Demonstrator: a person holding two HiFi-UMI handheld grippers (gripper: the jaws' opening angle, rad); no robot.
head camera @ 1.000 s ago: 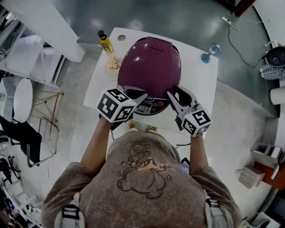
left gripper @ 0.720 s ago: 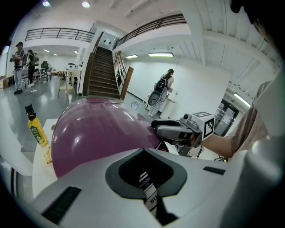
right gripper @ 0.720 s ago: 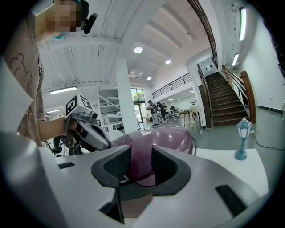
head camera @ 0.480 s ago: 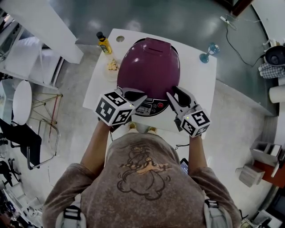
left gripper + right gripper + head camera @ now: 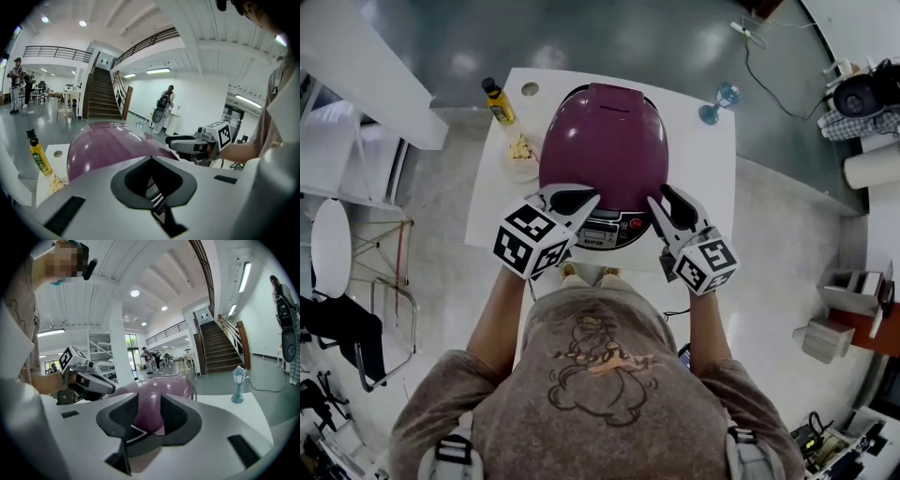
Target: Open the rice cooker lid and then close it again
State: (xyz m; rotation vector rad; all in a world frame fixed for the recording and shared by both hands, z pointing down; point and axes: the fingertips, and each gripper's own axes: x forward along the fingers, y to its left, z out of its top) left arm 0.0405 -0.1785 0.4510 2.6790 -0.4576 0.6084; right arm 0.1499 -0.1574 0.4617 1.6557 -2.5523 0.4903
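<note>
Over the last second the whole scene has been sliding a little leftward in the head view, while both claws are keeping their places at the near side of the rice cooker (image 5: 602, 141). The cooker is sitting in the middle of the white surface (image 5: 712, 173), and its domed purple lid is lying shut.

The left claw (image 5: 574, 200) is hovering at the cooker's near left corner, just above the edge of the control panel (image 5: 609, 225). Its jaws are standing spread. In the left gripper view only a strip of the panel is showing through the gap, and nothing is being pinched.

The right claw (image 5: 673, 208) is hovering at the cooker's near right corner, level with the left one. Its jaws are also standing apart and are holding nothing. In the right gripper view the purple body of the cooker is filling the space between them, some way beyond the tips. Whether either claw is touching the cooker's shell is not showing clearly.

A yellow bottle (image 5: 497, 100) with a dark cap is standing upright off the cooker's far left side, with a small pale heap (image 5: 520, 148) lying between it and the cooker. A little blue lantern-shaped ornament (image 5: 719, 101) is standing off the cooker's far right side, well apart from it.
</note>
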